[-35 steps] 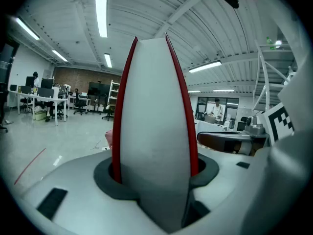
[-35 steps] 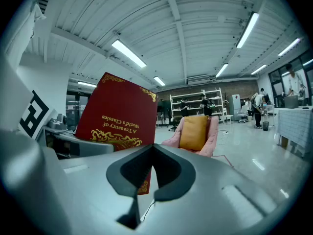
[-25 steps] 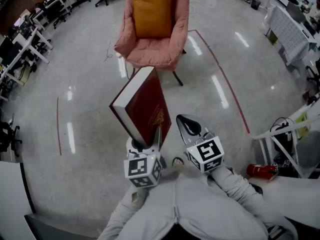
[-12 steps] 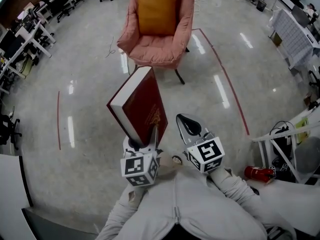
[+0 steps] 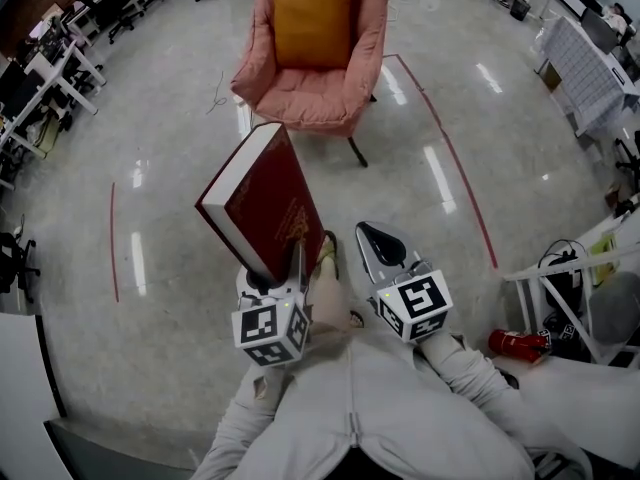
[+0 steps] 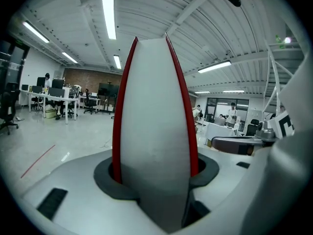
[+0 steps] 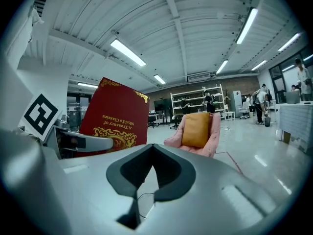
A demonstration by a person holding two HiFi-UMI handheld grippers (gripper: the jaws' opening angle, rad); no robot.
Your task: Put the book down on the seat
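A thick red book with gold print stands tilted upward in my left gripper, which is shut on its lower end. The left gripper view shows the book's white page edge and red covers wedged between the jaws of that gripper. My right gripper is beside it on the right, shut and holding nothing. A pink armchair with an orange cushion stands some way ahead on the floor. From the right gripper, the book is at left and the armchair is ahead.
Red tape lines mark the glossy floor around the chair. Desks and office chairs line the far left. A cloth-covered table stands at far right, with a white rack and a red object at near right.
The book has shifted a little to the left and farther forward in the left gripper. A foot now shows between the two grippers. The right gripper holds its place.
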